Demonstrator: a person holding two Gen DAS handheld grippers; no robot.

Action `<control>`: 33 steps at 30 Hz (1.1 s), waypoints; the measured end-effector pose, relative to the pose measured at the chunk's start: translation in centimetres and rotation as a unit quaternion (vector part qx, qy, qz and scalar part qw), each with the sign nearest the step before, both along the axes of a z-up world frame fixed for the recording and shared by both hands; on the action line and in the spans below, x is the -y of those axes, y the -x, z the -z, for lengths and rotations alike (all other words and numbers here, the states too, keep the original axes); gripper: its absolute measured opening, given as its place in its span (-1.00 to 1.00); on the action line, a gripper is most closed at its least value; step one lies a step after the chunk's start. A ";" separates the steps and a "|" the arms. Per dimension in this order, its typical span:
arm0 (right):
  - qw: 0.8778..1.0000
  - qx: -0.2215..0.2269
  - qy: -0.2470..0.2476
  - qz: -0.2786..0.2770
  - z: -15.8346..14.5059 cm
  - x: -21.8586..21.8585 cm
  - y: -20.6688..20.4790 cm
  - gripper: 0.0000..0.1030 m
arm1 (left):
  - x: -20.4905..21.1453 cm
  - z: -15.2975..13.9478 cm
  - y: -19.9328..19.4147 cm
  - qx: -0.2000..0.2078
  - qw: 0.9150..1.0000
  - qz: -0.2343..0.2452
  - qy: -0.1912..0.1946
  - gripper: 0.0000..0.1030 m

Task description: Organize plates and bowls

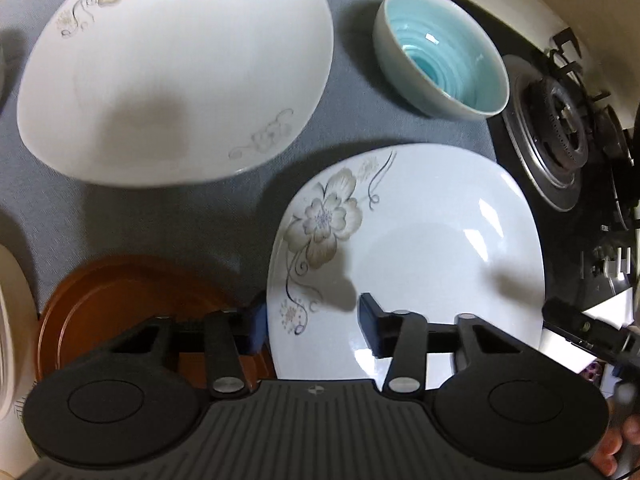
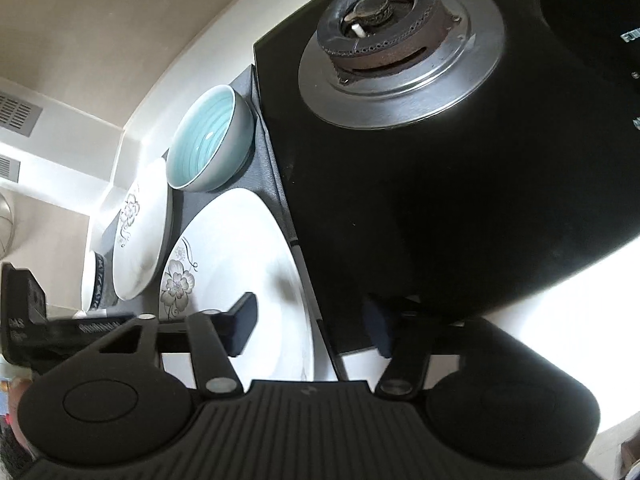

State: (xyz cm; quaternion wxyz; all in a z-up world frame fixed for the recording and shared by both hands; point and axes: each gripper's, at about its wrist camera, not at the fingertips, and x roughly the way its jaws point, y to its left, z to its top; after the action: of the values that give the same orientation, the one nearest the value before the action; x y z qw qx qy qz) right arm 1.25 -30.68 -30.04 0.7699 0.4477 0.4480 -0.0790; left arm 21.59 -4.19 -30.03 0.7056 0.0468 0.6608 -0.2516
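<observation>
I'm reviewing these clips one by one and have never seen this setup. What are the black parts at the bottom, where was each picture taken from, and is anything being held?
There is no robot here. A person holds a two-finger gripper in each hand, and a camera on each looks along its fingers. One picture comes from the left gripper, the other from the right gripper. On a grey mat beside a gas stove lie a near flowered plate, a far flowered plate, a blue bowl and a brown plate. Both grippers are open, straddling opposite rims of the near flowered plate. Nothing is held yet.
</observation>
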 end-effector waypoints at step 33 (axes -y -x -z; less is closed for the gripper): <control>0.997 0.034 -0.006 -0.075 1.6 1.6 0.6 -0.83 | 0.9 0.4 1.3 -0.015 1.000 0.003 0.011 -0.24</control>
State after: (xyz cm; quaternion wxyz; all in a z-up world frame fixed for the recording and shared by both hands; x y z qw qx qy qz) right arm 0.63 -32.30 -31.65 0.7860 0.4196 0.4540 -0.0029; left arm 20.28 -5.12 -30.42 0.6952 0.0378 0.6684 -0.2616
